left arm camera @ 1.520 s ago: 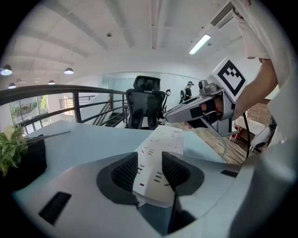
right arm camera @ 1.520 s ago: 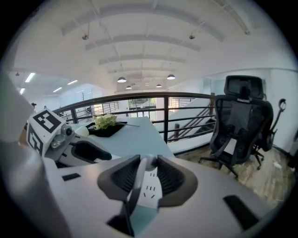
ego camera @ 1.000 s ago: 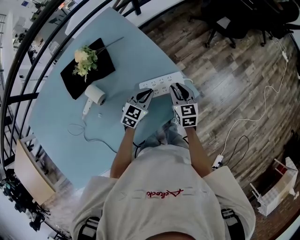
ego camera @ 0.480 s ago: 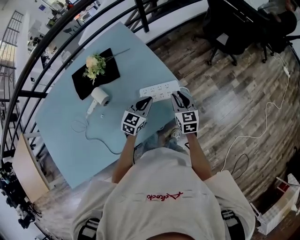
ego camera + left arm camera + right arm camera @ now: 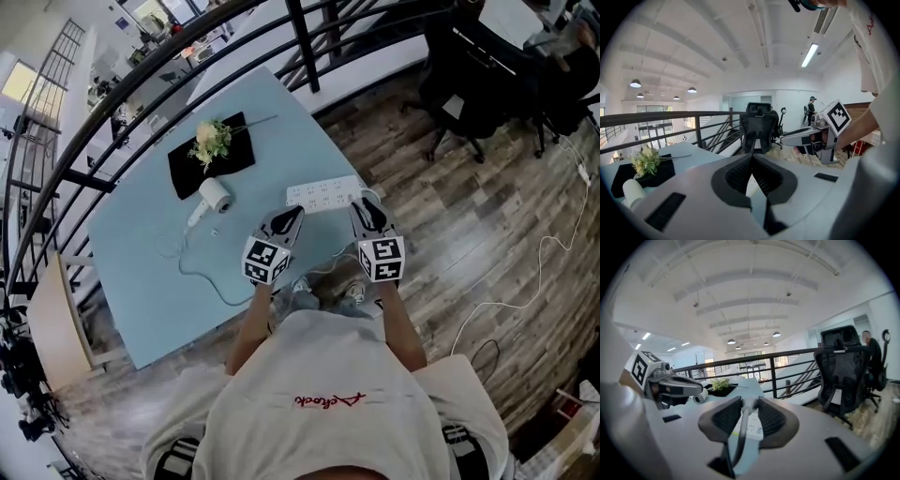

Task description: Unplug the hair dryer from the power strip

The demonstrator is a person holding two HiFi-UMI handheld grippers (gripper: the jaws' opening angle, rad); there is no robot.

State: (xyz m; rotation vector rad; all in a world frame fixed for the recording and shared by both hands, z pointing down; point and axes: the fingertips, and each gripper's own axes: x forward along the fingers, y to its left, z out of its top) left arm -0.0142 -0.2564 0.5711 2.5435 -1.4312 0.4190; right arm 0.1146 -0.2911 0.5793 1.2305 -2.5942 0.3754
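Light blue tabletop (image 5: 141, 281) beside a black railing: a white plastic hair dryer (image 5: 216, 197) lies left of the white power strip (image 5: 325, 194). The right gripper (image 5: 366, 211) pinches a grey plug (image 5: 748, 403), probably light and rigid and best held by its body. The left gripper (image 5: 291, 217) is closed and empty.

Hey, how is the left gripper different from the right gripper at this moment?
The left gripper has its jaws pressed together with nothing between them; the right gripper is clamped on a white plug, whose cord trails back. The left gripper points toward the left end of the power strip, the right gripper toward its right end. Both are held over the blue table and carry marker cubes.
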